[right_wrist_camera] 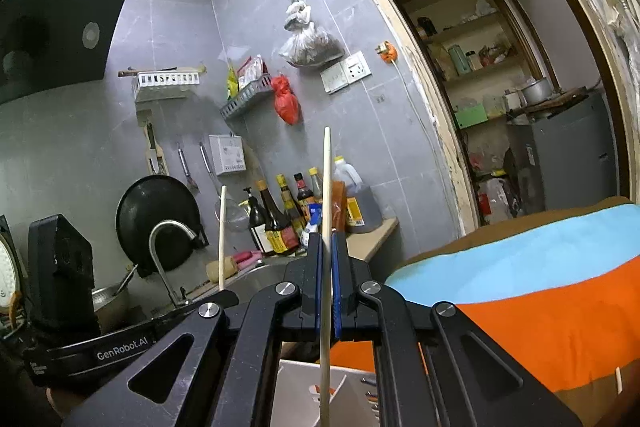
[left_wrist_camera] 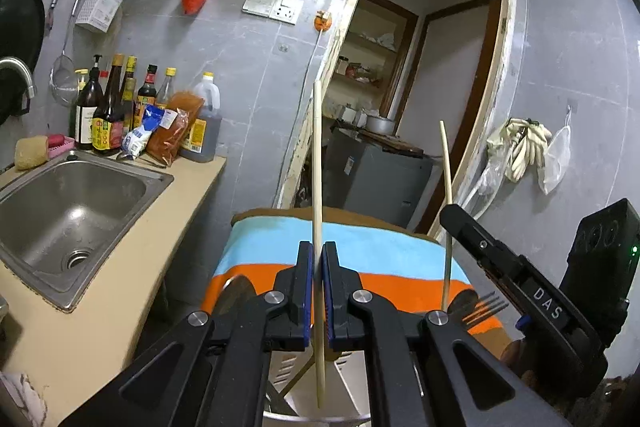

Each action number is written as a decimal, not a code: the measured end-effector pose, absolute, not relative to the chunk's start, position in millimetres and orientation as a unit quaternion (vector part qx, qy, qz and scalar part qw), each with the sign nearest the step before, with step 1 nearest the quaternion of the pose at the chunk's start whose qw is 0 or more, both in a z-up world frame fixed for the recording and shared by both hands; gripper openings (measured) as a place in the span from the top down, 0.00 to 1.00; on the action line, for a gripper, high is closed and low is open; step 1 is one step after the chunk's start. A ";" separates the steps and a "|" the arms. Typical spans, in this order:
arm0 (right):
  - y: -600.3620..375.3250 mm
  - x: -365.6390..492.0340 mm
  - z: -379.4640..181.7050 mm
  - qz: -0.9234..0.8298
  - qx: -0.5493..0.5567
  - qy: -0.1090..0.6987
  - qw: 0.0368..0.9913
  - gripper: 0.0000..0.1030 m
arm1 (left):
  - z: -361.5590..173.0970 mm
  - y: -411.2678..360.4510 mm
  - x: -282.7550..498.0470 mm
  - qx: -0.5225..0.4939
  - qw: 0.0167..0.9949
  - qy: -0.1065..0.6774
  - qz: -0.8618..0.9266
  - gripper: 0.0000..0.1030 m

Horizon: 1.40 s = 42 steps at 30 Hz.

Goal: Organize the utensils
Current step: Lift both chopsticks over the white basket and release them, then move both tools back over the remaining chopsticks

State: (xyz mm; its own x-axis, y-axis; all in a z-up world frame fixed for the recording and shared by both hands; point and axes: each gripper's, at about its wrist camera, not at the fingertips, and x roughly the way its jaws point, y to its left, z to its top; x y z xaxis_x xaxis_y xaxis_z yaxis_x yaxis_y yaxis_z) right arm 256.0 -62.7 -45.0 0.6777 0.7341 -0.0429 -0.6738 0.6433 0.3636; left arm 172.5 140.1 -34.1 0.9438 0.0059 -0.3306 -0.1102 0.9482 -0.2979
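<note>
Each tool, left tool [left_wrist_camera: 318, 291] and right tool [right_wrist_camera: 327, 283], pinched one upright chopstick [left_wrist_camera: 317, 163]. Both hovered over a white holder [right_wrist_camera: 308, 387]. Next came lowering them inside, I judged.

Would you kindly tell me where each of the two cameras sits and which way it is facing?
Left wrist: sits on the left claw, which is shut on an upright chopstick; it looks toward the sink, striped cloth and doorway, with the right claw at right.
Right wrist: sits on the right claw, shut on its own chopstick; it faces the tiled wall, bottles and faucet, with the left claw at left.
Shared: cloth, bottles, doorway, both chopsticks.
</note>
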 end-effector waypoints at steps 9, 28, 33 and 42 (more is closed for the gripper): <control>-65.5 248.6 -48.7 0.385 0.148 0.102 0.905 0.96 | -36.0 139.3 168.7 -0.153 0.972 0.176 0.029 0.95; -108.4 219.4 -21.8 0.338 0.137 0.109 0.925 0.80 | -12.4 128.2 155.8 -0.164 0.969 0.186 0.016 0.42; -141.5 213.3 -10.9 0.310 0.151 0.130 0.930 0.62 | 8.0 109.0 155.3 -0.148 0.972 0.180 0.030 0.21; -211.5 191.3 1.5 0.218 0.113 0.145 0.958 0.23 | 23.4 53.3 156.3 -0.105 0.980 0.164 0.041 0.01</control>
